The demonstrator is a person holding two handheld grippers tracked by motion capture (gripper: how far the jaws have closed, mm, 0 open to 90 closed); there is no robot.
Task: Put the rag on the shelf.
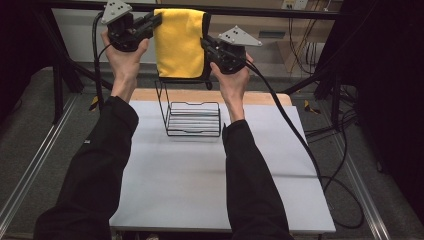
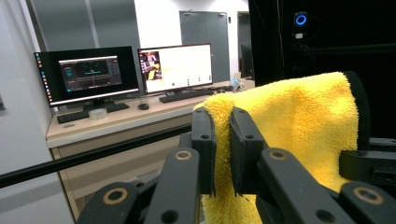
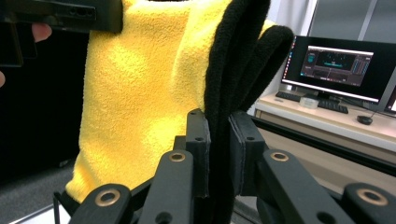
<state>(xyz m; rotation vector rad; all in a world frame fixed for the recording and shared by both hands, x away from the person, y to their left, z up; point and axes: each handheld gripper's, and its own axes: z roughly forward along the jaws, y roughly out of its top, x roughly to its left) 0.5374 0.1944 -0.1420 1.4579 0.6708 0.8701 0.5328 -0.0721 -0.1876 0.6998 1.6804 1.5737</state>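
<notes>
We hold a yellow towel [image 1: 178,44] up in the air between our two grippers, above and behind the black wire rack [image 1: 192,117] that stands on the white table [image 1: 200,190]. The towel hangs folded, yellow on the face toward us, with a black backing showing along its right edge.

Our left gripper [image 1: 156,20] pinches the towel's upper left corner; in the left gripper view its jaws are drawn close together with the yellow pile squeezed between the pads [image 2: 223,154]. Our right gripper [image 1: 206,44] grips the right edge a little lower; in the right gripper view its jaws clamp narrowly on the black edge [image 3: 219,154].

The towel's lower end hangs just above the top of the rack's upright frame. Two monitors [image 2: 135,72] stand on a desk beyond.
</notes>
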